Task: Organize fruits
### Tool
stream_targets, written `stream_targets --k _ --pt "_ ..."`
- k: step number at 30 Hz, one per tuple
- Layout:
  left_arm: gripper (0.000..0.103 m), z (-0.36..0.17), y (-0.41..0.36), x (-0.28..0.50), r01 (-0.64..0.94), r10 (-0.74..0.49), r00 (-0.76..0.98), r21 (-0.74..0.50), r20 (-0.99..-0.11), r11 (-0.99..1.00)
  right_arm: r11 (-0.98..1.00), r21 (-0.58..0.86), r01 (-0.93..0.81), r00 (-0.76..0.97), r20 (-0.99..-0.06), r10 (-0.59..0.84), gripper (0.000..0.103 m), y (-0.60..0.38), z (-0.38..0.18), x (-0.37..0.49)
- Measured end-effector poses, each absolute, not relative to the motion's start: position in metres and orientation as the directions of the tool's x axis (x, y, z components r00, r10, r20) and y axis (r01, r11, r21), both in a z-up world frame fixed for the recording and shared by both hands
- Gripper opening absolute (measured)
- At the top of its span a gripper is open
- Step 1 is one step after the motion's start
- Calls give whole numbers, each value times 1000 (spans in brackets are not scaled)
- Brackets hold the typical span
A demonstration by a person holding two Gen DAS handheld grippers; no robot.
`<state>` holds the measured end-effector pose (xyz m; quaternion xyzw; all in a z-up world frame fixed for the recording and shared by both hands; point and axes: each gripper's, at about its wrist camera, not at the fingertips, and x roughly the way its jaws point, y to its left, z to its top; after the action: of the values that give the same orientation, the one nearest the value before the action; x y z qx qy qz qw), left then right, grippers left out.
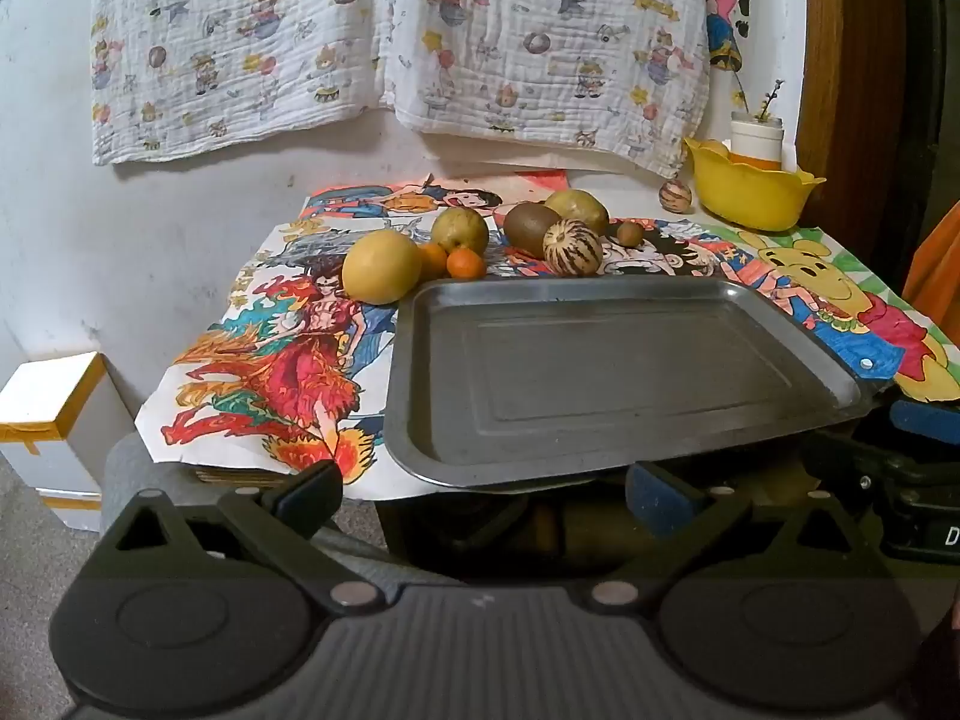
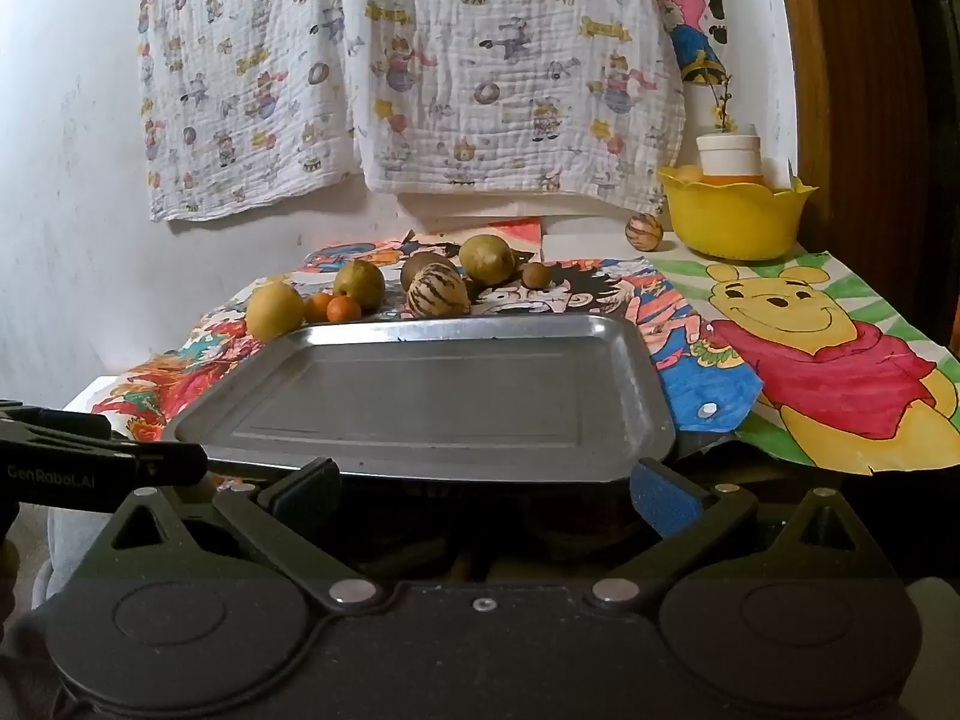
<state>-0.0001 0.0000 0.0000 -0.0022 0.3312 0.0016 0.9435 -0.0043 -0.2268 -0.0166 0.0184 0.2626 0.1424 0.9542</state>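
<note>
Far left behind the metal tray: a big yellow fruit touching two small oranges, then a greenish pear, a brown kiwi, a striped melon in front of another pear, a small brown fruit, all on the drawing-covered worktop. Farther right, near the wall: a second small striped fruit just beside a yellow bowl holding a white jar. Nearest, left gripper and right gripper side by side at the tray's near edge, jaws wide apart, nothing between them.
</note>
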Motion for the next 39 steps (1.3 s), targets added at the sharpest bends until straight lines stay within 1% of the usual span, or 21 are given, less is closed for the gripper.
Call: stream_targets --k 39 --pt "103 -2 -4 1 -6 13 776 13 -631 1000 958 115 -262 822 -493 284 103 -228 -18 -5"
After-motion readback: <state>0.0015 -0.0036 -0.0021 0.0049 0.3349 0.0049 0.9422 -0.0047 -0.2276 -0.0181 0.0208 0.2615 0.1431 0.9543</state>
